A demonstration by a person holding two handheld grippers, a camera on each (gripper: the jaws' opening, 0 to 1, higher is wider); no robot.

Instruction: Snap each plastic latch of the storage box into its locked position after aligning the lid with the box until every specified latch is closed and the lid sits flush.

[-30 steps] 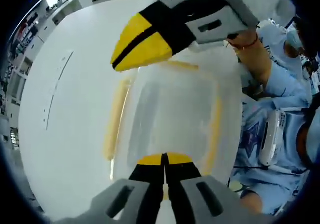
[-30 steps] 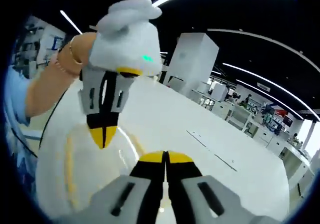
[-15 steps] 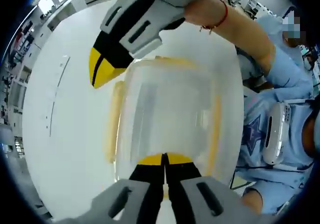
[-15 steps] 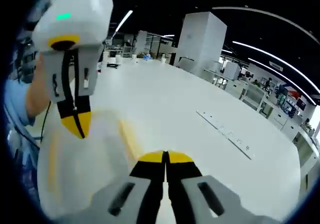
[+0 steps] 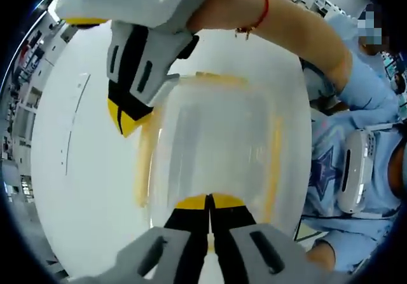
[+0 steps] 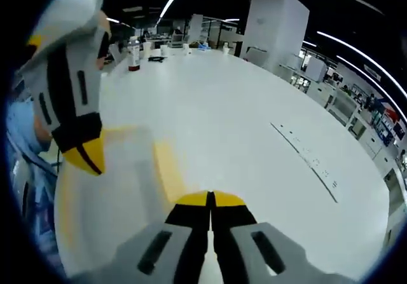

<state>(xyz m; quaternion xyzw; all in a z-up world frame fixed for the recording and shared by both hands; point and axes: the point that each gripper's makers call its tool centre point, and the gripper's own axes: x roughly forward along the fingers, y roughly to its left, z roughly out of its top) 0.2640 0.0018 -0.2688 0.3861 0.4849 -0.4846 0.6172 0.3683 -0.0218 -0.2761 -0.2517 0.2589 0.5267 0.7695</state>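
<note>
**A:** On the white table (image 5: 82, 189), left gripper view: the storage box (image 5: 216, 150) sits dead ahead, clear plastic, lid (image 5: 219, 138) on. The left gripper (image 5: 209, 202) has its jaws pressed together with nothing between them, tips at the near short edge of the box.

**B:** Latches?

**A:** Yellow strips along the sides. The left-side latch (image 5: 145, 163) and right-side latch (image 5: 275, 163) both look to lie flat against the box, and the far-end latch (image 5: 219, 79) shows as a thin yellow line. Blurry, so I can't tell which are actually snapped. The right gripper (image 5: 126, 120) comes in from above, jaws together and empty, tips just beside the far end of the left-side latch.

**B:** Touching it?

**A:** Can't tell. Close, maybe contact.

**B:** Right gripper view?

**A:** Same box (image 6: 114, 195) at lower left, a yellow side latch (image 6: 170, 169) running along the edge nearest the right gripper (image 6: 210, 202). Its jaws are closed, holding nothing, tips over or just past that latch. The left gripper (image 6: 86, 155) shows at the left, jaws together, tips at the box's end.

**B:** Progress?

**A:** My read: lid aligned and seated, roughly flush. Latching is underway, this side being pressed. What's left is confirming each latch has clicked; frames too soft to sign off.
</note>
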